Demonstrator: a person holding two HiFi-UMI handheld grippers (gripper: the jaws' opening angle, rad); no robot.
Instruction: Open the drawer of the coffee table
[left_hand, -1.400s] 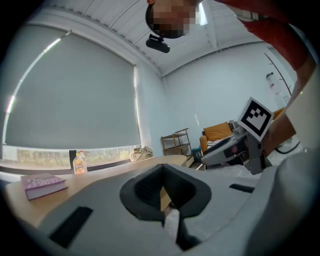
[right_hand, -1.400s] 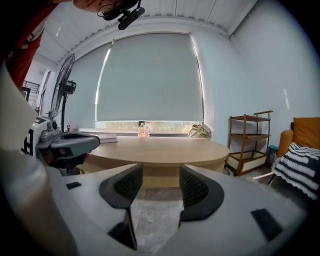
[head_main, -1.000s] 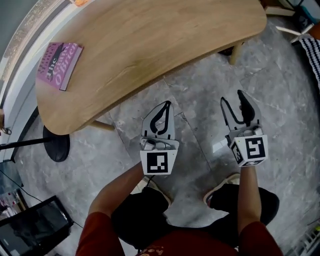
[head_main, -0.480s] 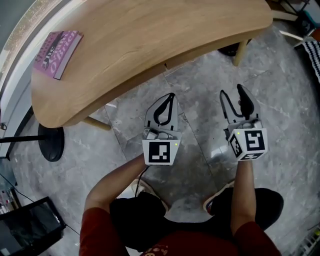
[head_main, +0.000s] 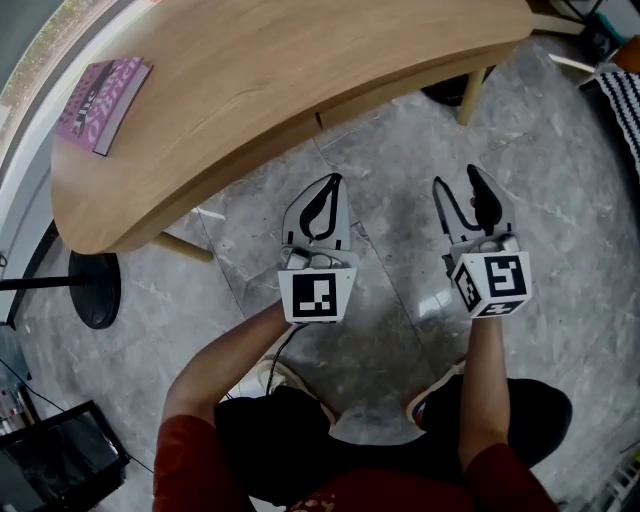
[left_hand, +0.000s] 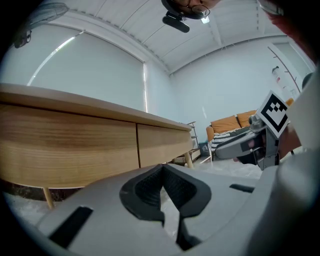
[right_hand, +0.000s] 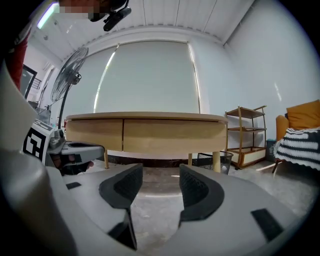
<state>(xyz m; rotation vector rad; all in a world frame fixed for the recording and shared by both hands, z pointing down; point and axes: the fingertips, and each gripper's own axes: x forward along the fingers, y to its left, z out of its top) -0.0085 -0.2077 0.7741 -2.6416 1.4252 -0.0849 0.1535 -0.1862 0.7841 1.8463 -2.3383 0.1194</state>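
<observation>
Nearest the person, both tools hang over the grey marble floor (head_main: 560, 230), short of the table and touching nothing. The left gripper (head_main: 335, 180) has its jaws pressed together with nothing between them. The right gripper (head_main: 455, 180) stands partly open, its ribbed pads (right_hand: 194, 190) apart with only bare floor showing in the gap.

Beyond them is the wooden coffee table (head_main: 300, 60), its curved top on slim legs. A vertical seam (right_hand: 123, 135) splits the front apron into two panels. The wider panel right of the seam, as the right gripper sees it, is most likely the drawer front (right_hand: 172, 136), though the shorter one could be a drawer too. It lies ahead of both grippers and is shut flush.

No knob, handle or cut-out shows on that face, so a flat pinch would probably slip on the smooth wood. The likeliest hold is the lower edge, hooked from beneath by one open jaw, or the seam if it gives a lip. The panel is rigid and not fragile. It should slide straight out, so a level pull square to the front seems best. The table looks light on those legs and may creep forward

A purple book (head_main: 100, 95) lies on the far left end of the top. A standing fan (right_hand: 70, 75) and an open shelf rack (right_hand: 245, 135) are behind
</observation>
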